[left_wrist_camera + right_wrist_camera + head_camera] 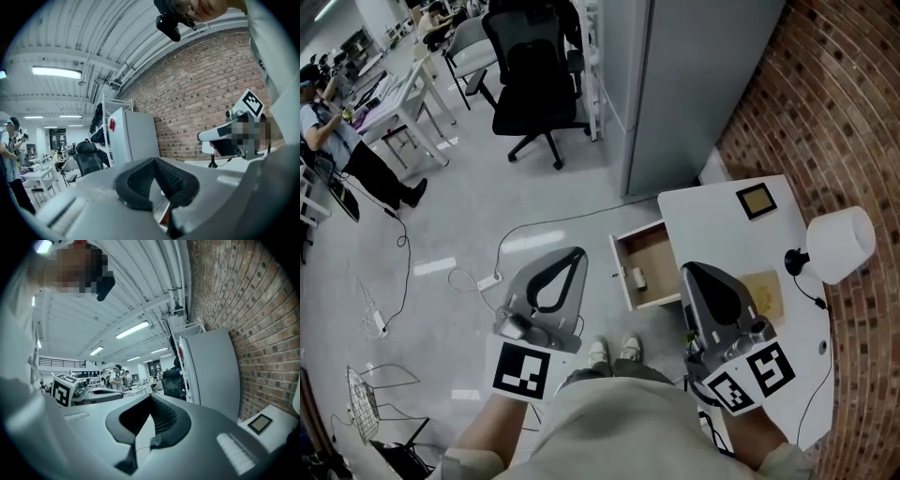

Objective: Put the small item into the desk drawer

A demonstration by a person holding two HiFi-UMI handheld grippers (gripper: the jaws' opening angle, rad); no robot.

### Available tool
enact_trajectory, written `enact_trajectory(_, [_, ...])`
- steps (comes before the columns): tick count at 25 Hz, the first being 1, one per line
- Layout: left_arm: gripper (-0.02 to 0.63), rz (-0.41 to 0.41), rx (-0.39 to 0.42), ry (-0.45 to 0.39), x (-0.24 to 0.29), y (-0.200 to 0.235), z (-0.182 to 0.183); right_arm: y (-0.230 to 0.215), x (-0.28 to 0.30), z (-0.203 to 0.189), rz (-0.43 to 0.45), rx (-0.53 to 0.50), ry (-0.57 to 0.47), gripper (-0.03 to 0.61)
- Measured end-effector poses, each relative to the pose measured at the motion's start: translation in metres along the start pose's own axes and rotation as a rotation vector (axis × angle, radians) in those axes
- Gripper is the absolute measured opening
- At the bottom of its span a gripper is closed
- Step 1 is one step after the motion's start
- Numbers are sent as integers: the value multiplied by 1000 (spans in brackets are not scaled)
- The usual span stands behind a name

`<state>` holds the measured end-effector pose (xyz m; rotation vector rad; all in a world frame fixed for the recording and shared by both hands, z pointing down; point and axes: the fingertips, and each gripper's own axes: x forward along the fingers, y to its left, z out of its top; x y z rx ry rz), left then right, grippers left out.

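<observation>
The desk drawer (654, 249) stands pulled open from the left side of the white desk (712, 220). A small pale item (638, 277) lies inside it near the front. My right gripper (686, 270) hangs over the desk's near left edge, just right of the drawer, jaws shut with nothing between them (151, 397). My left gripper (579, 251) is held over the floor to the left of the drawer, its tips (154, 159) meeting, nothing in them. Both gripper views look up at the ceiling and the brick wall, and neither shows the item.
On the desk are a white lamp (839, 244), a black framed square (757, 201) and a brown pad (766, 291). A grey cabinet (694, 84) stands behind the desk and a black office chair (534, 84) farther back. A power strip and cable (487, 279) lie on the floor. A person (342, 141) stands far left.
</observation>
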<state>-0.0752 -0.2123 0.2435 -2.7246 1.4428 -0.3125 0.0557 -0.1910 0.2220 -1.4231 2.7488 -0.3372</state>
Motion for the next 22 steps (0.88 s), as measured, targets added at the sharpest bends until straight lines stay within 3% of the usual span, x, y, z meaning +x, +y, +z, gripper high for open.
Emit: enact_trajectory(22, [3,-40,-10,19,10,-15,-2,-7,10,3,21,-59,0,3])
